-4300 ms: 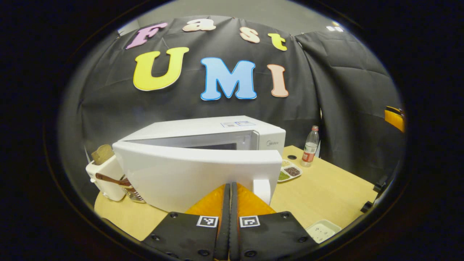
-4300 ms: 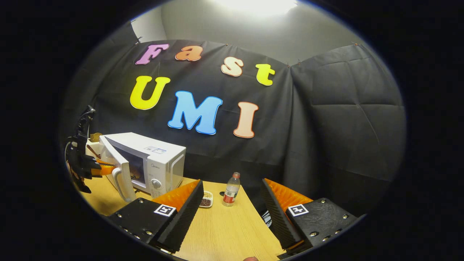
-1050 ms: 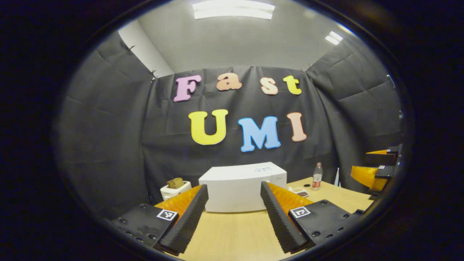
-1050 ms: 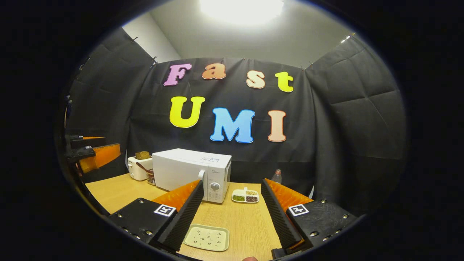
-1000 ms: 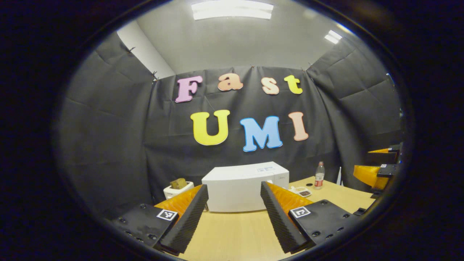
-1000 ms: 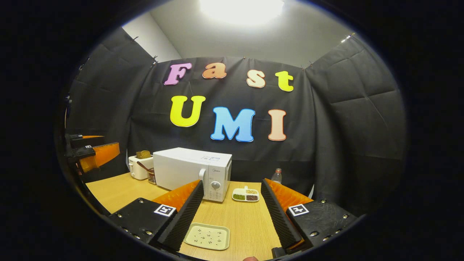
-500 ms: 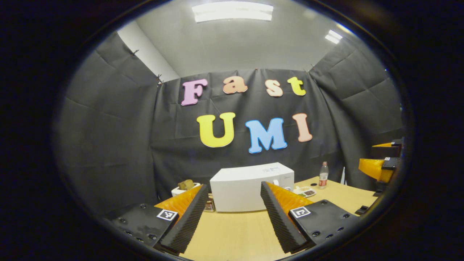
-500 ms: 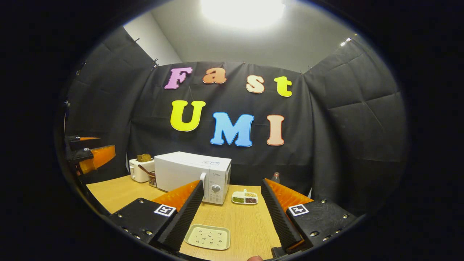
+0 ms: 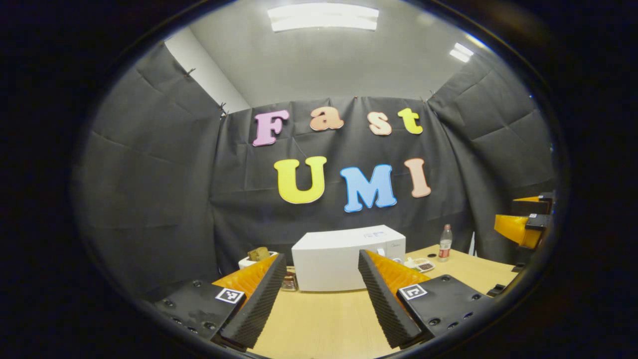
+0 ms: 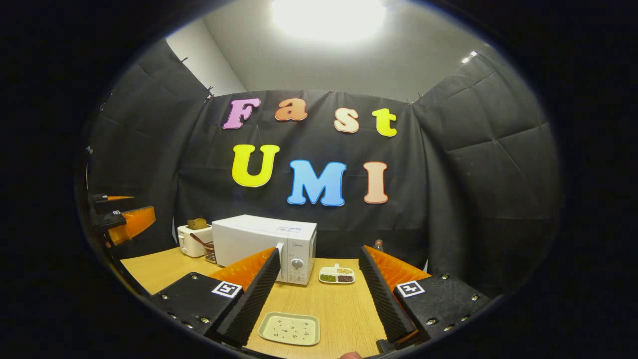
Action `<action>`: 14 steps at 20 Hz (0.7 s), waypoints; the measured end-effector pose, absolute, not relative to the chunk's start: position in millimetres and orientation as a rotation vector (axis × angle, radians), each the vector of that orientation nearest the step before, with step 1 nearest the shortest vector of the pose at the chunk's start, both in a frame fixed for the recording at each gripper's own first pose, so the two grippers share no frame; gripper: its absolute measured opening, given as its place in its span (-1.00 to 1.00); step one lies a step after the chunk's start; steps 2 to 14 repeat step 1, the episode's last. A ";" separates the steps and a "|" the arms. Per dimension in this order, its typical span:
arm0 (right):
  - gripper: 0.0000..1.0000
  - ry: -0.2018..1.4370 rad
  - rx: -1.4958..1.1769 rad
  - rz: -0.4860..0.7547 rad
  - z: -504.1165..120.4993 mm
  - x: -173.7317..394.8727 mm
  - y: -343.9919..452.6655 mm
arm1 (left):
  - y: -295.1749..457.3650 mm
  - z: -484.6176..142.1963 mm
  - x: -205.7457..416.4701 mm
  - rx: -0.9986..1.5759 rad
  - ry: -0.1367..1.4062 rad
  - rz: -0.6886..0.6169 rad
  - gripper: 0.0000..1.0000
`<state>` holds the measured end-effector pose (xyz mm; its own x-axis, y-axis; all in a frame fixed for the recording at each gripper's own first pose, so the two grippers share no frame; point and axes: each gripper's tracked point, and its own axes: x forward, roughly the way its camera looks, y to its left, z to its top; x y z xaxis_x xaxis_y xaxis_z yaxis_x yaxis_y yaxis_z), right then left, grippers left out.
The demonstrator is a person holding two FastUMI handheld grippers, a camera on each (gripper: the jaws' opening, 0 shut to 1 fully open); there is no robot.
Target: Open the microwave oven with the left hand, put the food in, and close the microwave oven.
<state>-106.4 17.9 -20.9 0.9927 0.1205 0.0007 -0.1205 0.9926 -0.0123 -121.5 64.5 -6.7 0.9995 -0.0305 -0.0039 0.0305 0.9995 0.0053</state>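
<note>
White microwave oven stands on the table, door shut.

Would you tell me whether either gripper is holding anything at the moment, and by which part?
Nothing is held: the left gripper and the right gripper are both open, with bare table between their fingers.

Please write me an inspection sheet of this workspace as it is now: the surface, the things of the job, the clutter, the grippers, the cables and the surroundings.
Surface: light wooden table, looks dry and clean.
Job's things: white microwave oven, door shut; food inside cannot be seen.
Clutter: pale tray near the front edge; divided dish with grains beside the oven; bottle; toaster with bread; small container with a spoon next to it.
Grippers: left gripper open, holds nothing; right gripper open, holds nothing; both away from the oven.
Cables: nothing seen.
Surroundings: black cloth walls, ceiling lamp on.
</note>
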 end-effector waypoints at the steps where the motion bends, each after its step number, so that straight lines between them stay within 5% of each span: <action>1: 0.94 -0.003 -0.015 0.120 -21.1 -107.3 17.0 | 63.6 -6.2 -122.3 0.004 0.005 -0.030 1.00; 14: 0.94 -0.003 -0.015 0.120 -21.1 -107.3 17.0 | 63.6 -6.2 -122.3 0.004 0.005 -0.030 1.00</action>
